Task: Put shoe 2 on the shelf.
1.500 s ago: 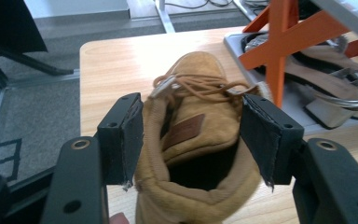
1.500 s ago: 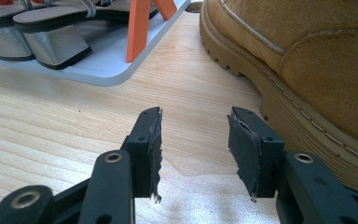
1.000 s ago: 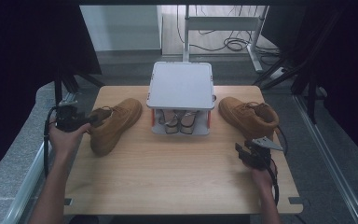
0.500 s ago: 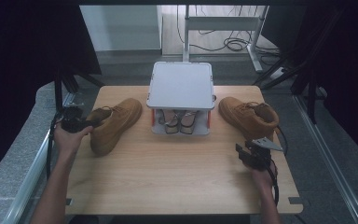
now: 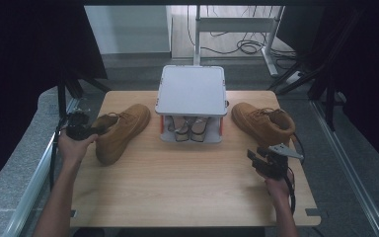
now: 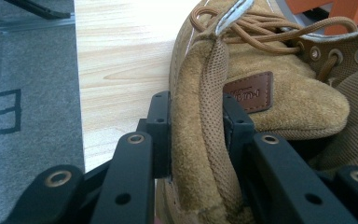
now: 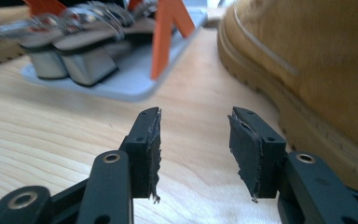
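High view: shoe rack [image 5: 192, 91] stands between left boot [image 5: 121, 131] and right boot [image 5: 262, 122].

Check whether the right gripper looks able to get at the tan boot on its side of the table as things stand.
Probably yes. The right gripper is open with nothing between its jaws, and the right boot stands just beyond it with bare table between and nothing blocking.

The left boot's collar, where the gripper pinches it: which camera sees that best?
The left gripper view: the left boot sits close up, and the left gripper has just been closing on its suede collar. The high view shows the whole boot, small. The right gripper view catches a blurry sole.
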### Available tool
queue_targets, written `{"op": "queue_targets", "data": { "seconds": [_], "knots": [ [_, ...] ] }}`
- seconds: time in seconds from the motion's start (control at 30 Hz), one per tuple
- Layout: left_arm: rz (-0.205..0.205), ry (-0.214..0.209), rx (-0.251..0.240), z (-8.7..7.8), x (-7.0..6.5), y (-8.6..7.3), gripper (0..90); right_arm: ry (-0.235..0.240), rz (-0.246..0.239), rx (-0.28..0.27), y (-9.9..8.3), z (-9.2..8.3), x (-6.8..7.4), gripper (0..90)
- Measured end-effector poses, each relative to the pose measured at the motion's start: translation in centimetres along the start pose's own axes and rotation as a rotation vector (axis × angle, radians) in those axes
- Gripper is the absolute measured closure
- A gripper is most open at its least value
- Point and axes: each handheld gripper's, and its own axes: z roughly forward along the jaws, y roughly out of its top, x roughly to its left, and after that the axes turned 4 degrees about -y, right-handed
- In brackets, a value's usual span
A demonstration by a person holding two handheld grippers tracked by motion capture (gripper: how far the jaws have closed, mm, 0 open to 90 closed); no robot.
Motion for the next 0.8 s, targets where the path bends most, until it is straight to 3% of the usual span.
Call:
{"op": "queue_targets", "data": {
  "seconds": [0.2,0.47,0.57,0.7,0.8],
  "knots": [
    [-0.002,-0.004,-0.003,0.0,0.0,0.0,70.1,-0.012,-0.064,-0.011,2.1,-1.2,0.1,50.6],
    [-0.01,-0.006,-0.016,0.0,0.0,-0.1,70.2,-0.048,-0.085,-0.025,6.4,-2.4,-1.8,49.3],
    [-0.008,-0.006,-0.015,0.0,0.0,-0.1,70.1,-0.028,-0.067,-0.044,8.0,-2.7,-2.9,48.7],
    [-0.008,-0.007,-0.016,0.0,0.0,-0.1,70.0,-0.08,-0.064,-0.043,10.0,-2.7,-4.9,48.4],
    [-0.007,-0.008,-0.016,0.0,0.0,-0.1,70.0,-0.111,-0.034,-0.033,11.1,-2.5,-6.9,48.4]
  ]
}}
